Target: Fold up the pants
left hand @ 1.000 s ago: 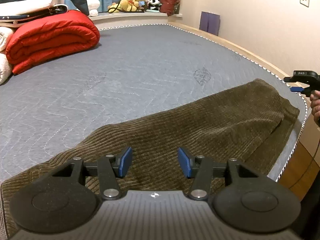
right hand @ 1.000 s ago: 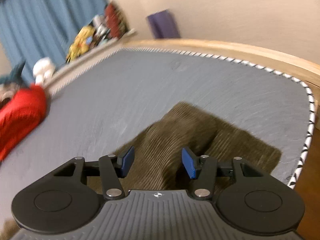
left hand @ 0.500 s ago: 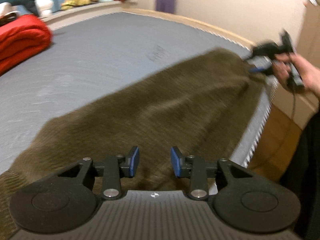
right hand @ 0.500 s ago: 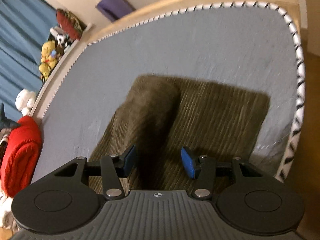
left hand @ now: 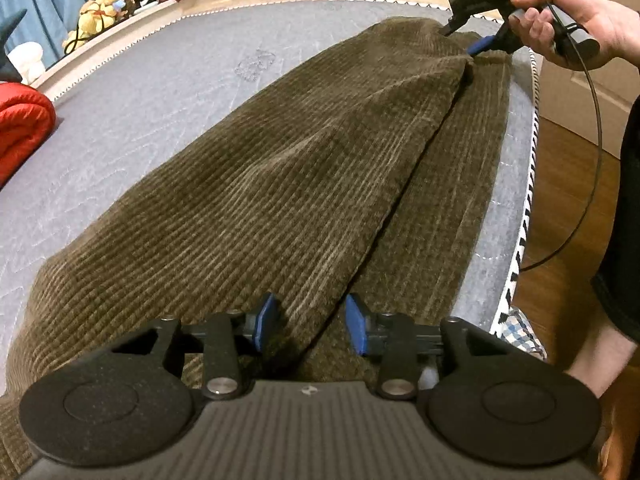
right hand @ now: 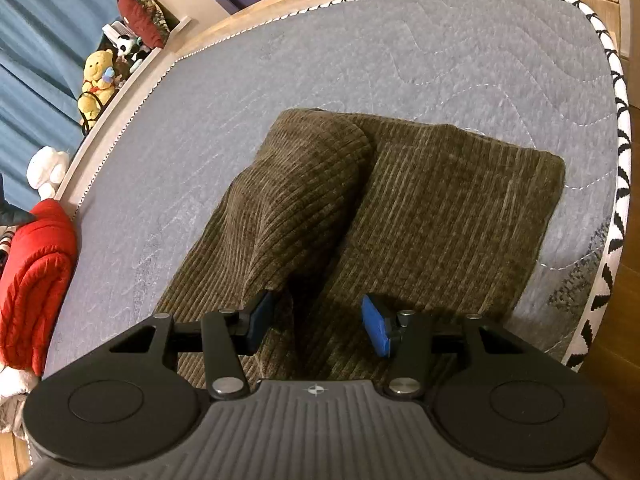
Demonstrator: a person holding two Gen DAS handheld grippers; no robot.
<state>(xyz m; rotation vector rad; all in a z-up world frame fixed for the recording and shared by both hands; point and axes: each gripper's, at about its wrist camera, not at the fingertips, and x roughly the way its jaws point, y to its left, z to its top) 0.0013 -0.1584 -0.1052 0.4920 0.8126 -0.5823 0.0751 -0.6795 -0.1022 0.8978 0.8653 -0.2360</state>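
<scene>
Brown corduroy pants (left hand: pixel 304 184) lie lengthwise on the grey mattress (left hand: pixel 132 100), one leg lying over the other. My left gripper (left hand: pixel 310 322) is open low over the near end, straddling the upper leg's edge. My right gripper (left hand: pixel 468 42) shows at the far end in the left wrist view, held by a hand, its fingers at the cloth. In the right wrist view the pants (right hand: pixel 420 208) lie below, and my right gripper (right hand: pixel 318 322) is open with a raised fold of the upper leg between its fingers.
A red folded blanket (right hand: pixel 36 276) lies on the mattress's far side. Stuffed toys (right hand: pixel 96 76) sit on a ledge by blue curtains. The mattress edge with black-and-white piping (right hand: pixel 620 152) is close on the right, wooden floor (left hand: pixel 560 184) beyond it.
Both grippers came down closer to the pants. The left view swung along the pants toward the right gripper. The upper leg's end now bulges up between the right fingers.
</scene>
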